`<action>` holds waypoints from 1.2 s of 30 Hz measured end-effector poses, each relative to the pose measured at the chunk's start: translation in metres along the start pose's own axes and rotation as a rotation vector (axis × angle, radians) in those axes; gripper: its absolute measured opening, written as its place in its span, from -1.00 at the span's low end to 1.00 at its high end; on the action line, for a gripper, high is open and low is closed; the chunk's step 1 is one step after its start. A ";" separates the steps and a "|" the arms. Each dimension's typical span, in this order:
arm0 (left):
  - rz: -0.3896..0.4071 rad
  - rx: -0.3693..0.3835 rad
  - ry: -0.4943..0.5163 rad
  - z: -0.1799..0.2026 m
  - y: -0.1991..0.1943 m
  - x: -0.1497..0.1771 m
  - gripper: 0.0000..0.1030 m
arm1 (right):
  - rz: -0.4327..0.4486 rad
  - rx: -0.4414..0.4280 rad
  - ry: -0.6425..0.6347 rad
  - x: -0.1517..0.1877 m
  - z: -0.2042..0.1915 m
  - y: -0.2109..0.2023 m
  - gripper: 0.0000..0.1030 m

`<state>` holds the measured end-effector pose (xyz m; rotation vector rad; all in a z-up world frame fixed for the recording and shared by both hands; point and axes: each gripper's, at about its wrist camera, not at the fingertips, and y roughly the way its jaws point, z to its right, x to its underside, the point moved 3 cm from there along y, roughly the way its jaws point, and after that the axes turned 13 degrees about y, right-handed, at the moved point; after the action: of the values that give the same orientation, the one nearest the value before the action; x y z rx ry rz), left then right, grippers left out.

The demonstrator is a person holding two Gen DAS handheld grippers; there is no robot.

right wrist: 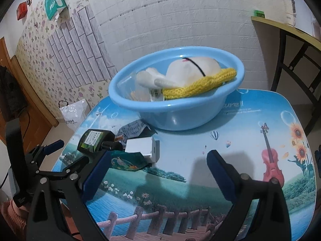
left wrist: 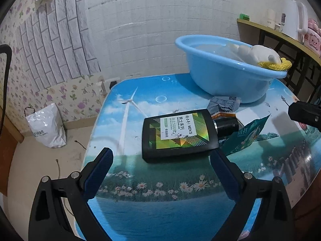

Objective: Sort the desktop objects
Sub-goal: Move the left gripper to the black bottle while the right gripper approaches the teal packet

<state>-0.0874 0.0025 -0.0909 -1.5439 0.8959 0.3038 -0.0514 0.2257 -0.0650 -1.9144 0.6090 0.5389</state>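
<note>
We are partway through the sorting: the blue basin (right wrist: pixel 176 100) at the back of the worktop (right wrist: pixel 230 140) is already holding a white plush toy (right wrist: pixel 190 68) with a yellow knitted scarf (right wrist: pixel 200 84), while a small cluster of things is still lying loose in front of it. Our left tool (left wrist: pixel 161 156) is hovering with its jaws spread wide and nothing between them, lined up on the flat black bottle (left wrist: pixel 178 134), which is lying label-up just beyond the fingertips. The right tool (right wrist: pixel 158 160) is likewise standing apart and empty, over bare worktop near the cluster.

We are judging the bottle to be the next pick. The jaws look only barely wider than the bottle's flat body, so the left tool needs to come forward squarely and low, closing across the narrower sides, then lift and carry back to the basin.

The left wrist view is showing the bottle's label and cap, a teal packet (left wrist: pixel 246 134) touching its cap end, and a grey crumpled wrapper (left wrist: pixel 222 104) against the basin's foot. The right wrist view is adding what that one hides: a silver box (right wrist: pixel 142 148) sitting between bottle and packet, and the basin's contents from above.
</note>
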 end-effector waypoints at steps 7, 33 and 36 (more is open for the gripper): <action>-0.008 0.079 -0.008 0.006 0.012 -0.003 0.90 | -0.014 0.011 0.017 0.001 0.004 0.007 0.90; -0.029 0.212 -0.071 -0.002 0.039 -0.014 0.77 | -0.139 -0.034 -0.148 0.027 -0.037 0.039 -0.11; -0.032 0.207 -0.076 -0.002 0.038 -0.013 0.77 | -0.135 -0.033 -0.158 0.027 -0.037 0.039 -0.31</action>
<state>-0.1230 0.0076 -0.1095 -1.3460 0.8161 0.2368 -0.0509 0.1733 -0.0943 -1.9071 0.3686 0.6095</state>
